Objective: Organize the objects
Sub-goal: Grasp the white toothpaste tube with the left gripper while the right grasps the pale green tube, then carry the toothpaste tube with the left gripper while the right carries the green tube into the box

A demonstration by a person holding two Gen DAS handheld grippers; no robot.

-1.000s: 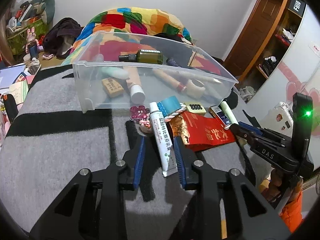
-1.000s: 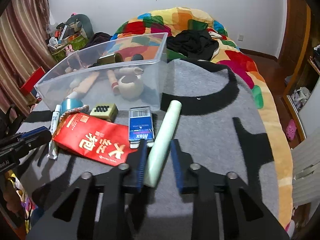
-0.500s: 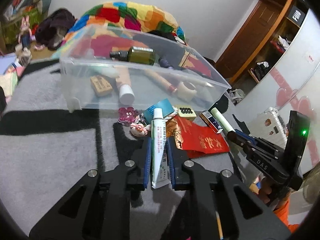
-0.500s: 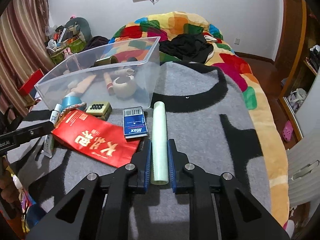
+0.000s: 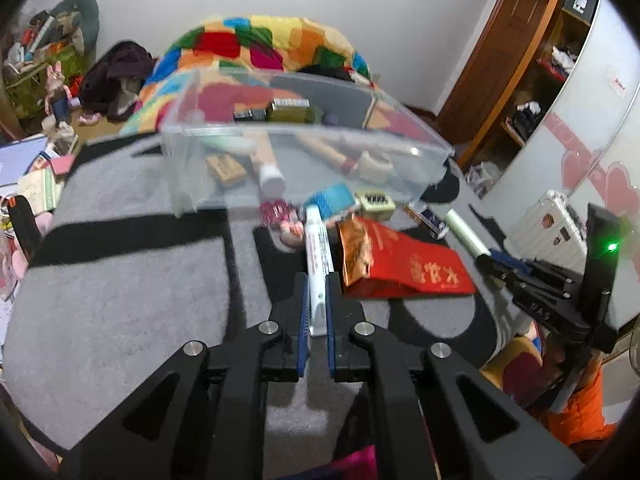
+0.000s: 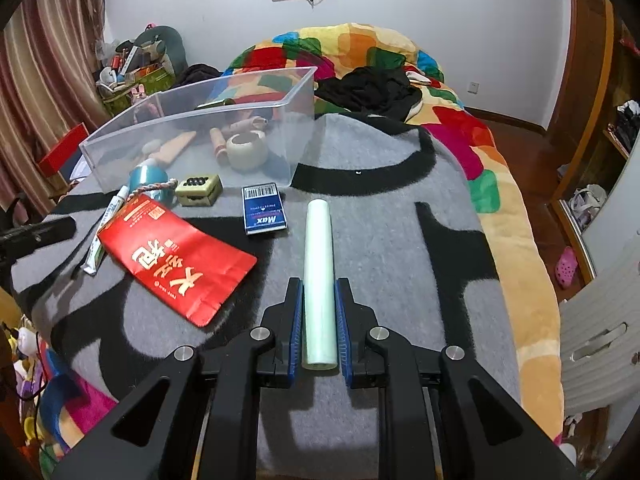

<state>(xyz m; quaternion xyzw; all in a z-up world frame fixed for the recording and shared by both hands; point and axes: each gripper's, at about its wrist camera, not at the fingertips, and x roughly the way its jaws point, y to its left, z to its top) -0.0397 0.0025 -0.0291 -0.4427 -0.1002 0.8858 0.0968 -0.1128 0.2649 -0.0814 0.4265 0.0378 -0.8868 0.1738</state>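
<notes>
Both your grippers have just closed: left gripper (image 5: pixel 316 316) now clamped on the white tube (image 5: pixel 318 256), right gripper (image 6: pixel 319 320) on the pale green roll (image 6: pixel 319 264), both near the blanket's (image 6: pixel 380 240) front edge, so next likely the clear bin (image 6: pixel 200 136).

Two black plastic grippers. Left gripper (image 5: pixel 317 300): angular black frame with triangular cut-outs, four round silver screws across the finger linkages, ribbed blue pads (image 5: pixel 303 316) lining the inner faces of both fingers. Right gripper (image 6: pixel 319 312): same black frame, same triangular openings, four silver screws, blue ribbed pads (image 6: pixel 297 320) inside. Seen from the left wrist camera, on the right gripper's black body (image 5: pixel 560 296): pale lettering, partly legible, and a small lit green light (image 5: pixel 611 247) on an upright black block. Beneath it, bare fingers (image 5: pixel 528 332) and an orange sleeve (image 5: pixel 576 412).
</notes>
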